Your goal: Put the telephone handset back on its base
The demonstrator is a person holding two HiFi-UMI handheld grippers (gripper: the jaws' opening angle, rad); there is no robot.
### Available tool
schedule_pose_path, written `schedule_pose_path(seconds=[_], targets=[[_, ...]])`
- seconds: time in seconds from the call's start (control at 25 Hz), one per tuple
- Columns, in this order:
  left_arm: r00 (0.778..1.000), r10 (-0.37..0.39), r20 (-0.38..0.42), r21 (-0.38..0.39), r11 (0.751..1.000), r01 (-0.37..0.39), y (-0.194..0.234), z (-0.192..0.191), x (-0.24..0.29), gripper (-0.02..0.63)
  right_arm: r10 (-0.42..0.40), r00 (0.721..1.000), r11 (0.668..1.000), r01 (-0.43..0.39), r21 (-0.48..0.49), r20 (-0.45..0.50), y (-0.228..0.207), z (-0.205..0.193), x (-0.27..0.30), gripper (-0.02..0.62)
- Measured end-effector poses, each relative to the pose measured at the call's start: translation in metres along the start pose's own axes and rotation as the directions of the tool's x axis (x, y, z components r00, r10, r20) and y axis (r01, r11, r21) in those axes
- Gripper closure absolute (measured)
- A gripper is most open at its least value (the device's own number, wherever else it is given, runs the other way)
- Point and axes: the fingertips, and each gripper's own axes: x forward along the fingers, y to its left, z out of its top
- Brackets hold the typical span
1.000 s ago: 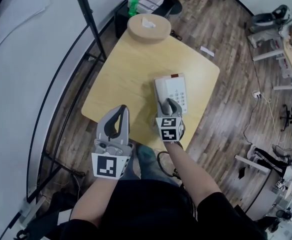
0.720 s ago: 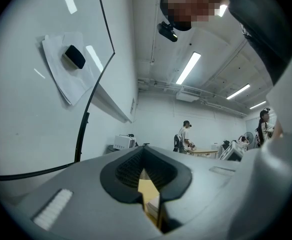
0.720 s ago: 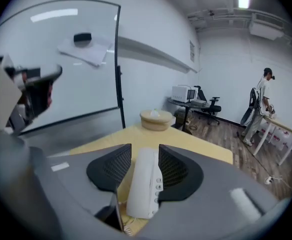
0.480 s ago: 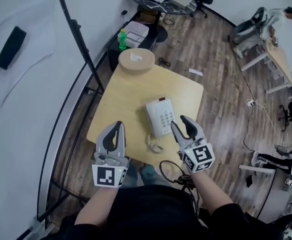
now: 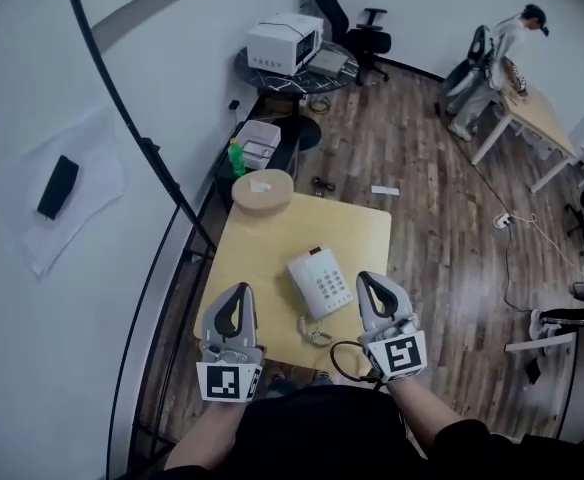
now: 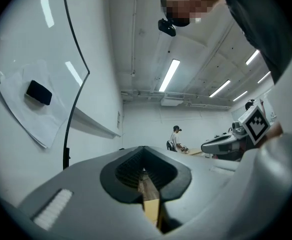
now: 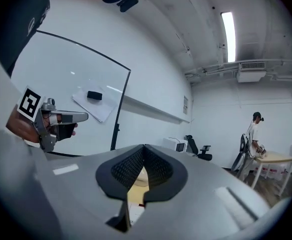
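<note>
Wood floor (image 5: pixel 422 218), light wooden desk (image 5: pixel 272 238) by a white wall; a round box (image 5: pixel 262 188) sits on the desk's far corner. A person stands at another desk far right. Both arms are held low at the desk's near edge, either side of the telephone (image 5: pixel 322 284). Left tool (image 5: pixel 236 292): jaws together, empty. Right tool (image 5: pixel 365 281): jaws closing, tips meeting, nothing between them. The white telephone sits near the desk's near edge. Its handset looks seated along the base's left side. A coiled cord (image 5: pixel 313 330) trails toward the person.
</note>
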Motion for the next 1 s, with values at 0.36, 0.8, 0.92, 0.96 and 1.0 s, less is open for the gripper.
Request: schedule_pose_path(seconds=[0.36,0.8,0.92,0.96,1.0], targets=[[1.000,-0.021,-0.018,-0.004,1.000,0.021,-0.021,0.009,0.005,0.607,-0.001,1.000,1.000,0.001,0.022,-0.012,-0.012,-0.002,-0.007,0.589],[1.000,-0.004,-0.023,-0.008,1.000,0.004,-0.026,0.006,0.008,0.607,-0.005,1.000,0.999,0.004,0.033,0.015,-0.021,0.006,-0.011,0.589],[1.000,-0.010,-0.023,-0.019,1.000,0.009,-0.026,0.007,0.009,0.607,-0.008,1.000,0.999,0.008,0.043,0.011,-0.022,0.011,-0.011,0.589],[1.000,-0.009,-0.024,-0.019,1.000,0.008,-0.026,0.007,0.009,0.607,-0.008,1.000,0.999,0.008,0.044,0.004,-0.021,0.010,-0.013,0.589],[1.000,-0.006,-0.025,-0.017,1.000,0.006,-0.026,0.008,0.008,0.607,-0.003,1.000,0.999,0.003,0.046,0.000,-0.019,0.009,-0.015,0.589]])
